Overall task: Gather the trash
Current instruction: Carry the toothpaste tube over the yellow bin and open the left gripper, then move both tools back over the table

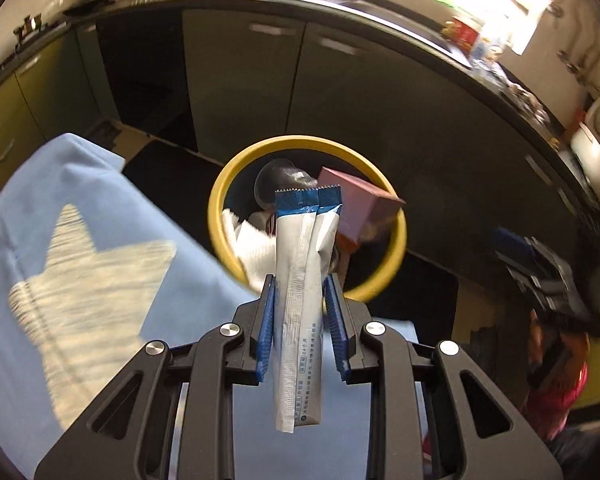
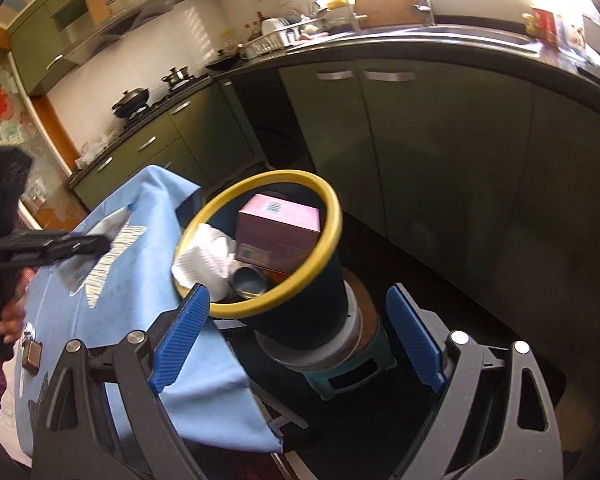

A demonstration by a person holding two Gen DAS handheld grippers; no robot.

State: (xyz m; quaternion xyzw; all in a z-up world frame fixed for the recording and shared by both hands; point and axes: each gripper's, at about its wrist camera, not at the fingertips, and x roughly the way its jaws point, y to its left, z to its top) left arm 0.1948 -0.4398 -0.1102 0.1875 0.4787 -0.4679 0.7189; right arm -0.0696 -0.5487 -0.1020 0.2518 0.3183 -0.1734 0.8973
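The left hand-held gripper (image 1: 300, 292) was clamped on a pair of white sachets with blue tops (image 1: 302, 280), holding them upright just past the edge of the table (image 1: 60, 208), draped in a light blue cloth, over the yellow-rimmed bin (image 1: 220, 216). Inside the bin (image 2: 328, 232) lay a pink box (image 2: 278, 228), crumpled white paper (image 2: 204, 252) and a small tin (image 2: 250, 282). The right hand-held gripper (image 2: 296, 324) stood wide open with nothing between its fingers, in front of the bin at the table's edge.
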